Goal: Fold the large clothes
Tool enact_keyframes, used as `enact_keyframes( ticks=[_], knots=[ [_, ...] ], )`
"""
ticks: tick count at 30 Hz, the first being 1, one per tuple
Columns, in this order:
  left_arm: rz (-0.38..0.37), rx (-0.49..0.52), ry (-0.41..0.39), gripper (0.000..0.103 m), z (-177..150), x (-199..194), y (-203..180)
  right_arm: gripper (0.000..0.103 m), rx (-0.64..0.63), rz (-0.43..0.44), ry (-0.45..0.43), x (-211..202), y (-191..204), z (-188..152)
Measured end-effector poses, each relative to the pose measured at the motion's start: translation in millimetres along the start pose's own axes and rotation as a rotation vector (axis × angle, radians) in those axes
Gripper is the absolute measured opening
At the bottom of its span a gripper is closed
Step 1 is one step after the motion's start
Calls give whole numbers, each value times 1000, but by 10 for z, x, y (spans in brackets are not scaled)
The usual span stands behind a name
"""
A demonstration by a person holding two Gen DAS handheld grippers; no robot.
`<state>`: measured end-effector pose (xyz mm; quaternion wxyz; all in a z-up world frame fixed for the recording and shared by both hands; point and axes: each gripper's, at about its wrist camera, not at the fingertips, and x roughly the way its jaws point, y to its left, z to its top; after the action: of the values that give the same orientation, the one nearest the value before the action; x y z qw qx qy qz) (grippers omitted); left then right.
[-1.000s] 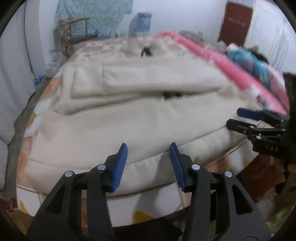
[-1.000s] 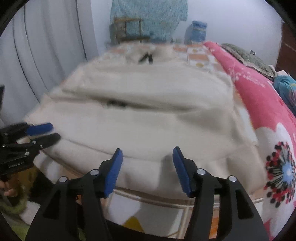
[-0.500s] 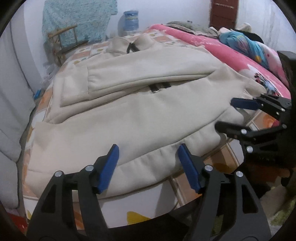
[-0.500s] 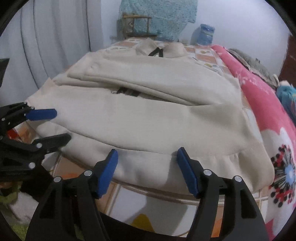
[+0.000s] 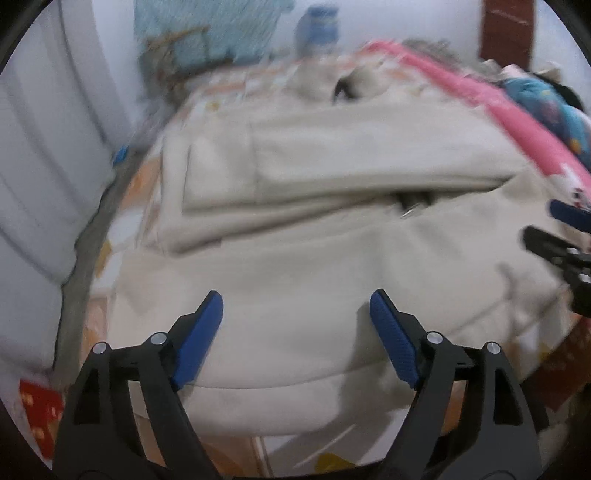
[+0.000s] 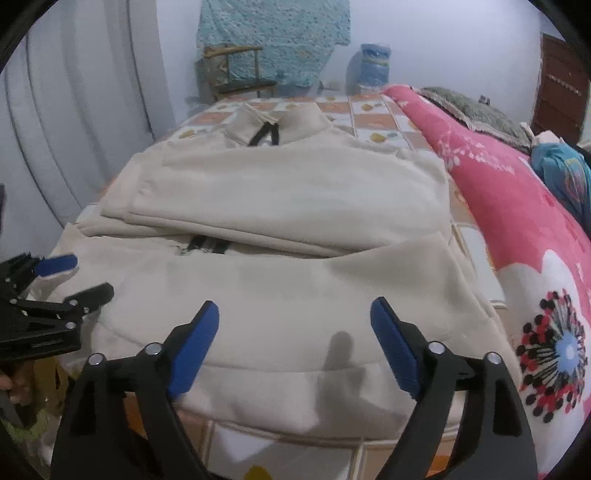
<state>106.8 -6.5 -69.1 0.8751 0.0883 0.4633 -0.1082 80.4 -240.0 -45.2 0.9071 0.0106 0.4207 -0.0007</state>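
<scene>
Cream sweatshirt (image 6: 288, 295) lies flat on the bed, hem toward both cameras, collar (image 6: 273, 127) at the far end with dark drawstrings showing. Both sleeves are folded across the chest; the upper sleeve (image 6: 295, 199) runs the full width of the body. A dark printed mark (image 6: 205, 245) peeks out just below the sleeve edge. The hem band hangs slightly over the near edge of the bed.

Left gripper (image 5: 295, 332): jaws spread wide, blue pads apart, nothing between them; it hovers over the hem region of the sweatshirt (image 5: 314, 277). Contact with the fabric cannot be told; the left view is motion-blurred. Right gripper (image 6: 293, 339): jaws likewise spread wide and empty, poised above the hem band, casting a shadow on the cloth. In the right view the left gripper (image 6: 72, 278) shows at the left edge, jaws apart, by the sweatshirt's left side. In the left view the right gripper (image 5: 554, 225) shows at the right edge, also parted.

Under the garment: a tile-patterned bedsheet (image 6: 373, 122), orange and white. To the right, touching the sweatshirt's side, a pink floral blanket (image 6: 517, 229). Beyond the bed: a wooden chair (image 6: 236, 70), a teal cloth (image 6: 273, 33) hanging on the wall, a blue water jug (image 6: 373, 64), a brown door (image 6: 561, 85). White curtain (image 6: 92, 103) on the left.
</scene>
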Motion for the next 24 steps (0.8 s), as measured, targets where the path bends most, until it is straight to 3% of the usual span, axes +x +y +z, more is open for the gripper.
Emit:
enact_keyframes(
  ticks=[3, 7, 13, 24],
  knots=[
    [-2, -63, 6, 90, 15, 31, 99, 87, 28, -12, 92, 255, -34, -52],
    [16, -70, 17, 96, 23, 47, 99, 92, 20, -19, 65, 260, -19, -63],
    [27, -92, 35, 96, 39, 74, 107, 96, 10, -18, 68, 285, -19, -67],
    [34, -104, 42, 96, 54, 80, 101, 96, 4, -17, 109, 322, -10, -12]
  ],
)
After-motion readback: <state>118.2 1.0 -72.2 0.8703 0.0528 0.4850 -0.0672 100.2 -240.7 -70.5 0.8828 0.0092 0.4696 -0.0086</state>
